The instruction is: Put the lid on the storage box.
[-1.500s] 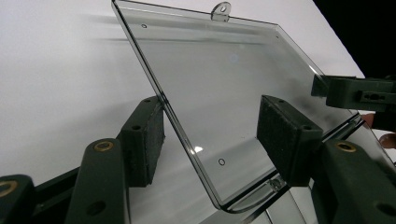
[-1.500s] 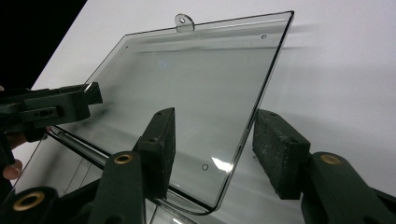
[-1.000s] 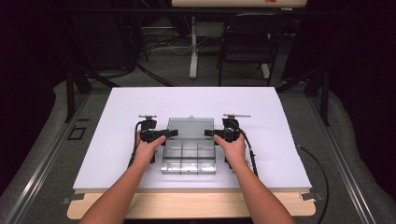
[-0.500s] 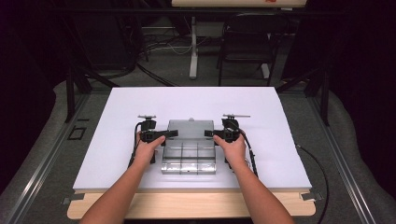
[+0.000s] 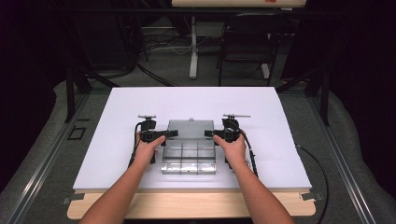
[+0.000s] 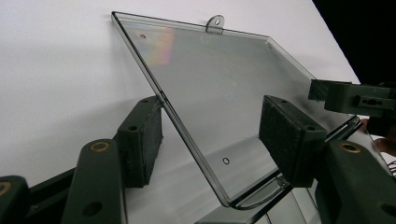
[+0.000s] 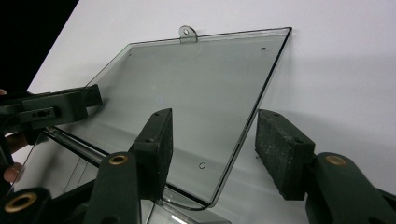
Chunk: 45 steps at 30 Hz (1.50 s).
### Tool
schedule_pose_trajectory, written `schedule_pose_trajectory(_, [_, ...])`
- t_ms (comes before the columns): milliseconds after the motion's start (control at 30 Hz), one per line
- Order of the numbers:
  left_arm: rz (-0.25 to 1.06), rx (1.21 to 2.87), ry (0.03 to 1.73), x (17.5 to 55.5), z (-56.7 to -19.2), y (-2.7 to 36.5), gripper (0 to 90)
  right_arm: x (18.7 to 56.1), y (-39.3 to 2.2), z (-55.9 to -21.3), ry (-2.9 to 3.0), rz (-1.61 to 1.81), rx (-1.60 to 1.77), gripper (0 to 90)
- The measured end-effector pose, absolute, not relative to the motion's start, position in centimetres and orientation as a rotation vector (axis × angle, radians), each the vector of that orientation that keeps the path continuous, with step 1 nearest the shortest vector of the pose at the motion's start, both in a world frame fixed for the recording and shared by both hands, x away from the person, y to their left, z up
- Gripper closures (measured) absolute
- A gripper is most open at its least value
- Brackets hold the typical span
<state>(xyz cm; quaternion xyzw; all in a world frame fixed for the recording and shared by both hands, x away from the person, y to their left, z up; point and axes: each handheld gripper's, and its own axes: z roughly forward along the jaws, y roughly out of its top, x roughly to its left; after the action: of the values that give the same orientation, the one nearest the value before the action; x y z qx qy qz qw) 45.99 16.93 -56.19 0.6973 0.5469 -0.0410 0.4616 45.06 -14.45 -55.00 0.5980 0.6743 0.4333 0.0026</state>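
High view: the clear box (image 5: pixel 188 158) sits at 6 o'clock on the white table (image 5: pixel 116 116), lid (image 5: pixel 190 129) swung open toward 12; left gripper (image 5: pixel 161 135) at its 9, right gripper (image 5: pixel 211 134) at its 3.
Left gripper view: jaws apart, straddling the lid's edge, pads (image 6: pixel 145 140) not pressing.
Right gripper view: jaws apart astride the opposite edge, pads (image 7: pixel 280 151) clear.

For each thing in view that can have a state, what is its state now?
Clear compartment box: open, resting on the table.
Lid: raised, tilted back on its hinge.
Left gripper: open, jaws astride the lid's side edge.
Right gripper: open, jaws astride the lid's other side edge.
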Motion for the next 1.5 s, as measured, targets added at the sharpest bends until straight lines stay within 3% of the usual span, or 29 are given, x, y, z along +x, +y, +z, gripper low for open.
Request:
schedule_pose_trajectory(733, [-0.047,1.710,1.312,44.8,-54.4,18.1,41.3,43.7,-15.0,-53.0,2.123,1.363,1.750,48.8])
schedule_pose_trajectory(1500, [-0.001,1.743,1.252,42.2,-53.0,19.1,42.5,40.0,-16.1,-51.0,2.176,1.328,1.538,52.7])
